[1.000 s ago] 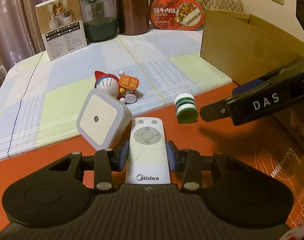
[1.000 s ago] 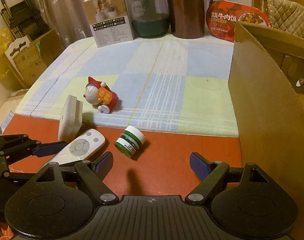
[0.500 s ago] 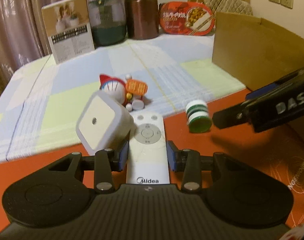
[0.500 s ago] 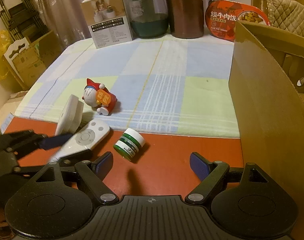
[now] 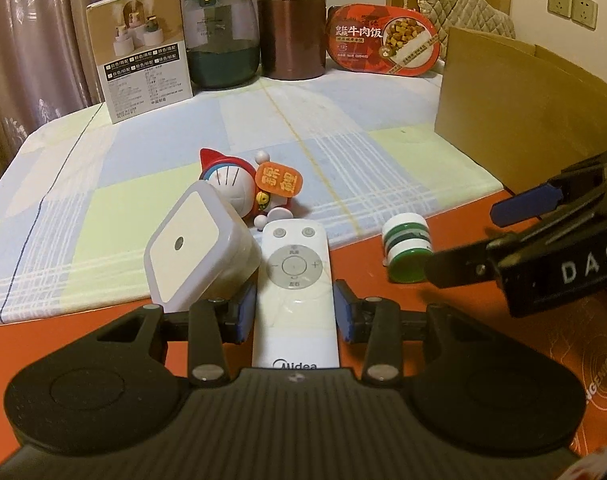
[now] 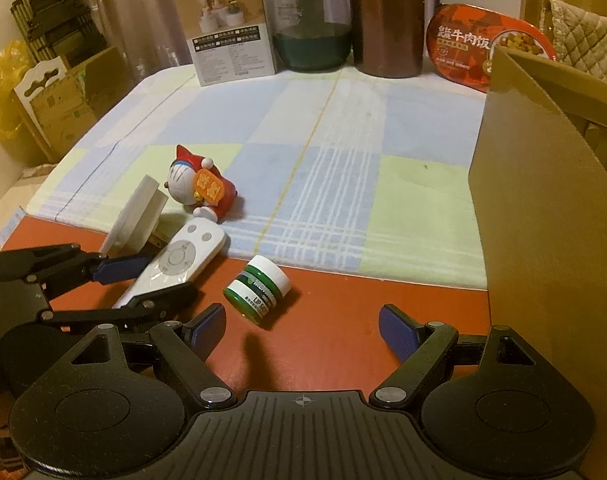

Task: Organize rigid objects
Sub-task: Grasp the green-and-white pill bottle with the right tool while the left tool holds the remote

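Left wrist view: left gripper [image 5: 294, 312], jaws closed in on the white remote control [image 5: 295, 292], blue pads flanking both of its long sides; whether they press it firmly cannot be told. Remote lies lengthwise on the red mat [image 5: 83, 344], its button end reaching the checked tablecloth [image 5: 143, 152]. White square device [image 5: 201, 248] leans tilted just left of the remote, touching it. Red-and-blue cat figurine [image 5: 243, 188] lies on the cloth just behind both. Green jar with white lid [image 5: 407, 250] rests on its side on the mat, to the right of the remote. Right gripper [image 5: 543, 232] enters from the right edge, near the jar. Back row along the cloth: product box [image 5: 143, 48], glass jar [image 5: 221, 36], brown canister [image 5: 291, 20], red meal tray [image 5: 383, 40]. Cardboard box [image 5: 523, 112] stands at right.

Right wrist view: right gripper [image 6: 302, 332], jaws spread wide, holding nothing, above the red mat [image 6: 343, 320]. Green jar [image 6: 257, 290] lies ahead, nearer the left finger, apart from both pads. Left gripper [image 6: 143, 284] sits at far left around the remote control [image 6: 175, 264]. White square device [image 6: 135, 216] and cat figurine [image 6: 199, 188] lie beyond. Cardboard box wall [image 6: 543, 240] fills the right side.
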A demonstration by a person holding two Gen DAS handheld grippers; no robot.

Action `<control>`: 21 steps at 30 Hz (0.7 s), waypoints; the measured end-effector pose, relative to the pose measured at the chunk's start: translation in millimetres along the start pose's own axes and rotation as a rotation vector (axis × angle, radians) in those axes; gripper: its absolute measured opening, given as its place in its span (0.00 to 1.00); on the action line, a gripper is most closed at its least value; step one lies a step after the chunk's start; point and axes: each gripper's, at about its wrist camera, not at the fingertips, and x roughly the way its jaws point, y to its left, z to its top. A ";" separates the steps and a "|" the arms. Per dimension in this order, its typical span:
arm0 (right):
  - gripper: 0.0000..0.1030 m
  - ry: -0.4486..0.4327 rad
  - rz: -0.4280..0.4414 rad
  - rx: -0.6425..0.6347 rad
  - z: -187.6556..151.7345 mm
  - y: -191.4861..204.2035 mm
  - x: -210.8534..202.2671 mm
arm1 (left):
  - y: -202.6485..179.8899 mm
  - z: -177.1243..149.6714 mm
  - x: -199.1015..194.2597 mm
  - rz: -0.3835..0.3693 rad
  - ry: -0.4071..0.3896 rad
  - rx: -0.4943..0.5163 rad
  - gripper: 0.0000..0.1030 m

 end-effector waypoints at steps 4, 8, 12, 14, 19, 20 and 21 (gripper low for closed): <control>0.78 -0.004 0.014 -0.037 -0.2 2.8 4.8 | 1.5 1.5 -0.8 0.000 0.013 0.007 0.34; 0.78 -0.022 0.039 -0.094 0.1 6.9 10.9 | 7.2 0.8 -2.9 -0.014 0.028 -0.015 0.34; 0.78 -0.046 0.029 -0.145 2.8 10.0 19.7 | 10.1 -0.7 -4.4 -0.019 0.035 -0.032 0.34; 0.74 -0.056 0.032 -0.158 4.3 10.8 23.2 | 11.6 -1.5 -5.6 -0.024 0.039 -0.043 0.34; 0.56 -0.052 0.053 -0.224 4.7 17.9 32.7 | 13.6 -4.1 -8.7 -0.028 0.041 -0.050 0.34; 0.51 -0.046 0.054 -0.237 4.2 19.6 34.8 | 13.9 -3.8 -8.6 -0.028 0.041 -0.050 0.34; 0.47 -0.041 0.057 -0.242 3.8 19.9 35.6 | 13.8 -3.8 -8.6 -0.029 0.040 -0.051 0.34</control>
